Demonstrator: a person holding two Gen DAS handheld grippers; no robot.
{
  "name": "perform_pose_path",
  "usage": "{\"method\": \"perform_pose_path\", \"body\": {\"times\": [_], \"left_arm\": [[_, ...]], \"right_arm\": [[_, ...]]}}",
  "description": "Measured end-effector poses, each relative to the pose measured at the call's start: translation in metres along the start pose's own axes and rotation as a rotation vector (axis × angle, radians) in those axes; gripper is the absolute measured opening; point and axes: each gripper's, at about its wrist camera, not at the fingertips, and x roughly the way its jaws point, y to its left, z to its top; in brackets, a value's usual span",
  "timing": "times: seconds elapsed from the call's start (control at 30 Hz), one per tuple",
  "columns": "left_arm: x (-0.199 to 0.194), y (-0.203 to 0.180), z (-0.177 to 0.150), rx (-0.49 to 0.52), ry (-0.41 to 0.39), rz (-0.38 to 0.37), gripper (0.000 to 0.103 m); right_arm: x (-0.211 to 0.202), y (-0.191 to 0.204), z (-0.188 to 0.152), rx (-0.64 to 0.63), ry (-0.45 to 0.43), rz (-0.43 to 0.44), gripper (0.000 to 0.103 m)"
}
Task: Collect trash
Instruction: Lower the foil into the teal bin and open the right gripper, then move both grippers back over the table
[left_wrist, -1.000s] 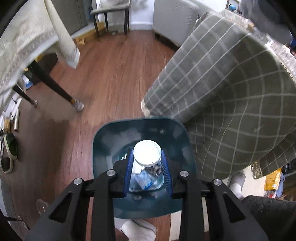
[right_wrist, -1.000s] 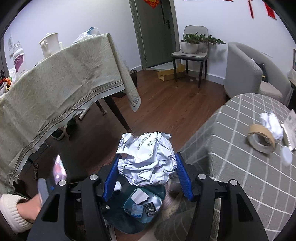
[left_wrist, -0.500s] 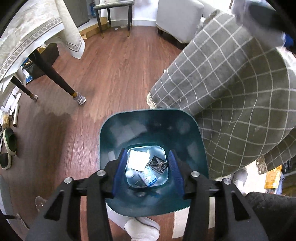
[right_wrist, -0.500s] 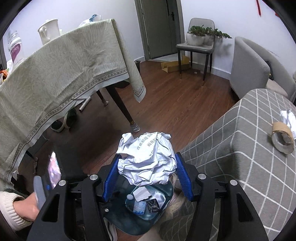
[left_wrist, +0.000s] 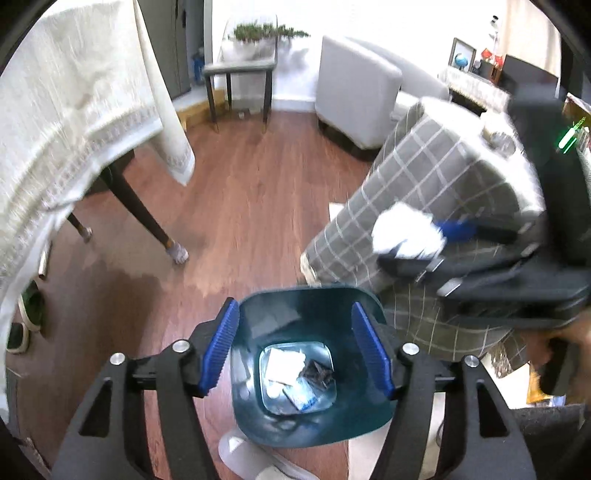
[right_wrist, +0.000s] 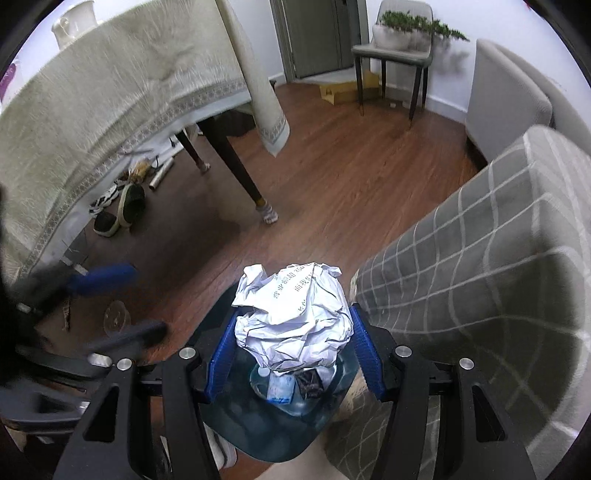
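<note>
Right wrist view is showing the right claw (right_wrist: 291, 350) gripping a crumpled paper ball (right_wrist: 291, 317) between its blue pads, the ball bulging up past both of them. Directly beyond and below the claw's tips the teal trash bin (right_wrist: 229, 410) is standing on the wood floor, its open mouth facing up, so the drop line is running almost straight down from the ball. Dark printed characters are showing across the ball's upper face, too creased to read. On the bin's floor a white scrap, a dark wrapper and a blue-printed packet are lying together; their print is too small to make out.

Left wrist view is looking down into the same bin (left_wrist: 255, 325). The left claw (left_wrist: 291, 347) is standing open and empty, its jaws having just been widening, with the bin's rim between and below the pads. The right claw, coming in from the right with its paper ball (left_wrist: 402, 232) beside the checked-cloth surface (left_wrist: 424, 166), is the nearer one for the next drop.
</note>
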Motion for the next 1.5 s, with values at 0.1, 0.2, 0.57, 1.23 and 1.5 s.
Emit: {"method": "perform_pose_path", "body": {"times": [0.1,0.2,0.57,1.23,1.5], "left_arm": [[-0.013,0.002,0.006,-0.020,-0.033,-0.013,0.069],[-0.030,0.003,0.014,-0.024,-0.081,0.008,0.071],[-0.064,0.003,0.036,-0.024,-0.168,0.002,0.073],[-0.100,-0.006,0.064,-0.067,-0.256,-0.013,0.073],[-0.110,-0.020,0.078,-0.066,-0.296,-0.011,0.073]], "right_arm": [[0.013,0.001,-0.005,-0.005,0.030,-0.005,0.059],[0.028,0.005,-0.011,-0.010,0.065,-0.003,0.059],[0.083,0.022,-0.042,-0.006,0.212,0.088,0.059],[0.088,0.022,-0.067,-0.061,0.247,0.033,0.069],[0.024,0.017,-0.033,-0.074,0.069,0.061,0.069]]}}
